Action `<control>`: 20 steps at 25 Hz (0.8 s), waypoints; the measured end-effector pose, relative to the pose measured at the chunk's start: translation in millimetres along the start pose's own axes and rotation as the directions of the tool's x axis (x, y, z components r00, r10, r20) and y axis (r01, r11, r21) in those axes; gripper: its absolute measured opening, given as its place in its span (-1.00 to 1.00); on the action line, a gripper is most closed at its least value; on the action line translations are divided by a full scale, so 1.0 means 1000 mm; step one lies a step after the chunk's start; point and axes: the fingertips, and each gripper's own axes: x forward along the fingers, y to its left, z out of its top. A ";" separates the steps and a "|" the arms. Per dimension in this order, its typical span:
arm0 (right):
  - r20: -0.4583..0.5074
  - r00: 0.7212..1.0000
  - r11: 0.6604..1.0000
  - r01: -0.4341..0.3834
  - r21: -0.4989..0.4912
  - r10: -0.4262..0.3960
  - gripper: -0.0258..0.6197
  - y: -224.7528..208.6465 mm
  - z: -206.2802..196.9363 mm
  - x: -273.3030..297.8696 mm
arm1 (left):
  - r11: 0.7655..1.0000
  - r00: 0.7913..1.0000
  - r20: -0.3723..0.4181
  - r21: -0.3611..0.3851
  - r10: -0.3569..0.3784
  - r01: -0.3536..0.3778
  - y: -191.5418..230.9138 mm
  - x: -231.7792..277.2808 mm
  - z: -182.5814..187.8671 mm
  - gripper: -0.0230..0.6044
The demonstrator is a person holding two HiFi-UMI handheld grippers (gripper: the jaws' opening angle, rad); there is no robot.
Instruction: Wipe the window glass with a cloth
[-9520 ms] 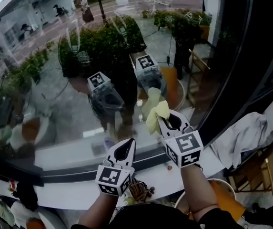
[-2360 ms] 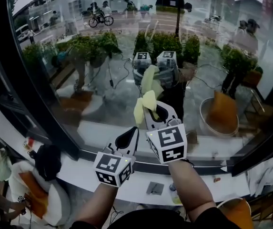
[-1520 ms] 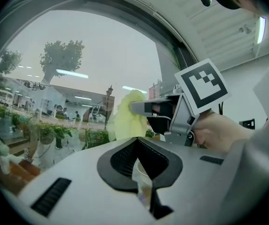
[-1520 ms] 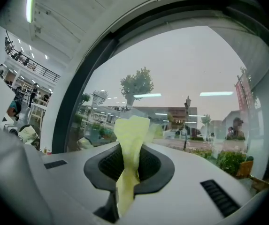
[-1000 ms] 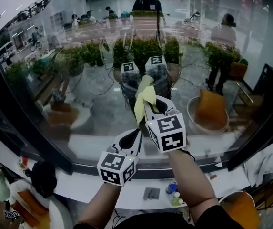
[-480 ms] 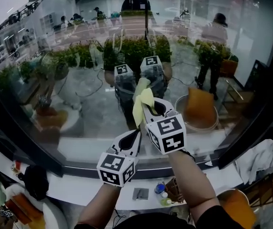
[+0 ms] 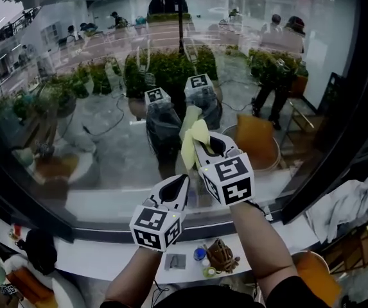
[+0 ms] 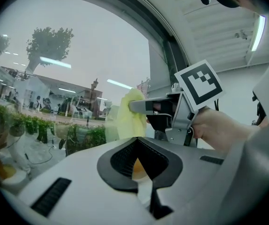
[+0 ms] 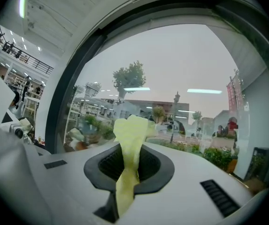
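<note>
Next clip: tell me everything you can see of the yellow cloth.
The cloth is pale yellow and soft-looking, bunched into a crumpled strip. The right tongs are shut on it: its lower part runs down between the jaws and a rumpled tuft sticks out past the tips. It is held up against the window glass, where its top seems to meet its own reflection. Nothing else touches it.

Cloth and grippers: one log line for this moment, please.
right gripper: shut on cloth | left gripper: shut, empty | cloth: at window glass
</note>
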 end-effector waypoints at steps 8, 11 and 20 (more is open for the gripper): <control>-0.023 0.999 1.000 0.030 -0.006 -0.030 -0.76 -0.028 -0.009 -0.017 | 0.999 0.999 -0.009 -0.009 -0.050 0.050 -0.024 0.018 -0.001 -0.90; -0.025 0.999 0.999 0.045 -0.003 -0.045 -0.76 -0.039 -0.013 -0.024 | 0.998 0.998 -0.014 -0.004 -0.064 0.064 -0.033 0.023 -0.002 -0.90; -0.047 0.995 0.996 0.089 0.013 -0.089 -0.76 -0.138 -0.055 -0.079 | 0.993 0.993 -0.030 0.002 -0.117 0.117 -0.113 0.095 -0.014 -0.90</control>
